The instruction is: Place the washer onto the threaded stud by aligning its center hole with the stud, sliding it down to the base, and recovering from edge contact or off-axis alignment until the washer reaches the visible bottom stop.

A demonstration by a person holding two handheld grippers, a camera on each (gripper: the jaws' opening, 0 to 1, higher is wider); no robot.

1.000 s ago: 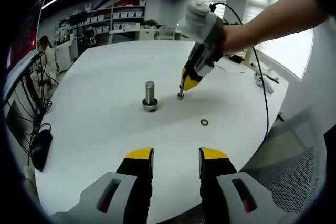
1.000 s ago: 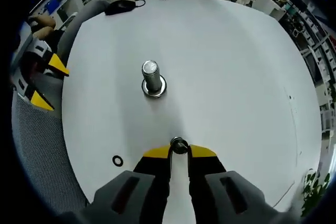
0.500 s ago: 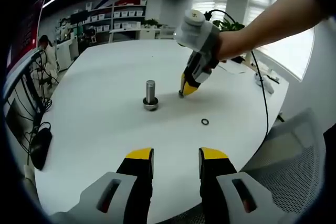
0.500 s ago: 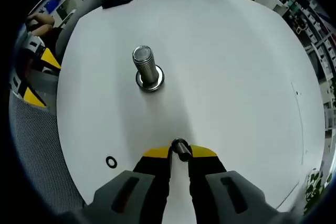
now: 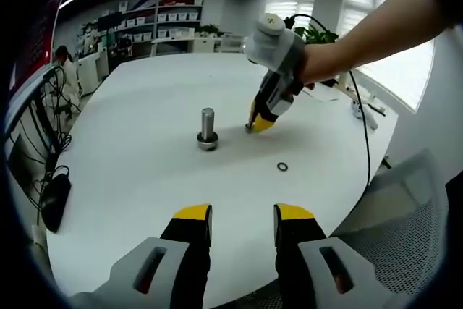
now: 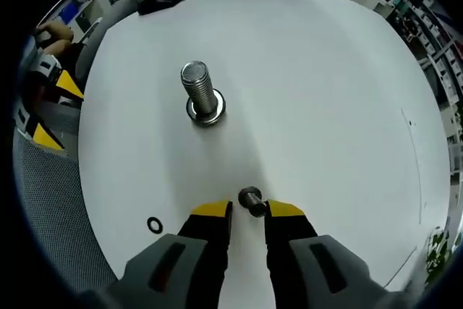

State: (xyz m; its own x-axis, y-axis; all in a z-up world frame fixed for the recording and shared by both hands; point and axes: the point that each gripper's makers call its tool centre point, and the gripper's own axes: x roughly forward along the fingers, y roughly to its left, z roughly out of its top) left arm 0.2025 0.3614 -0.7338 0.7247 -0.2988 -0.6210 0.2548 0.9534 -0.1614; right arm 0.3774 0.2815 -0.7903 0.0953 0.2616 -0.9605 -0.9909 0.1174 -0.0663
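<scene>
Left tongs (image 5: 242,216) are held spread above the near table edge. The right tongs (image 6: 249,211) stand slightly parted about a small metal piece (image 6: 251,200) — whether it is pinched cannot be told. The washer (image 6: 155,224) lies flat on the white table (image 6: 325,106), apart from both tongs and left of the right jaws. It is judged light, stiff and thin — best taken across its rim. The threaded stud (image 6: 201,92) stands upright farther off.

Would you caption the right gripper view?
Right gripper open around a small metal part, threaded stud ahead on white table.
</scene>
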